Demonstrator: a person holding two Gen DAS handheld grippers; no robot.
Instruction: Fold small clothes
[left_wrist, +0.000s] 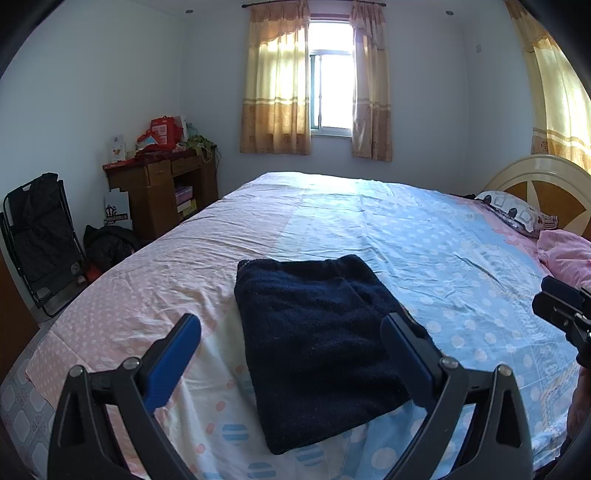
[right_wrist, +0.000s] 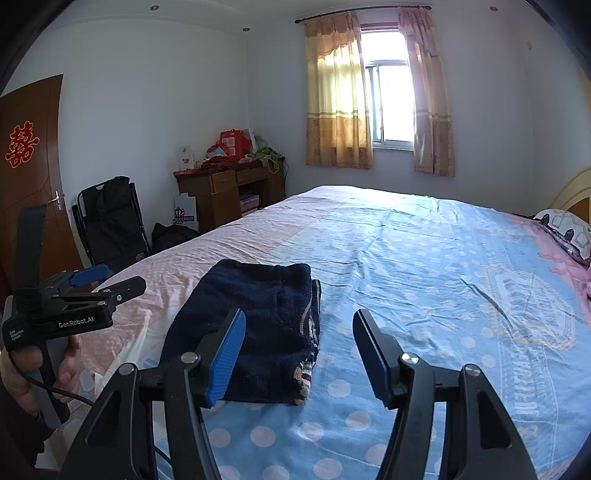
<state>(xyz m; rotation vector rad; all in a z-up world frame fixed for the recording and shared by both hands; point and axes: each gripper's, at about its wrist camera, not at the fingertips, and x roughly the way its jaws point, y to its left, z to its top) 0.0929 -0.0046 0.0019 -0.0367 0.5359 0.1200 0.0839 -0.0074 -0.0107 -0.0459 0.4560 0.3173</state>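
Note:
A dark navy knitted garment lies folded into a flat rectangle on the bed; in the right wrist view a striped cuff shows at its near right corner. My left gripper is open and empty, held just above the garment's near end, its fingers on either side. My right gripper is open and empty, its left finger over the garment's right edge. The left gripper also shows at the left of the right wrist view. The right gripper's tip shows at the right of the left wrist view.
The bed has a pink and blue dotted sheet. A pillow and pink bedding lie by the headboard on the right. A wooden desk, a folded black chair and a door stand to the left.

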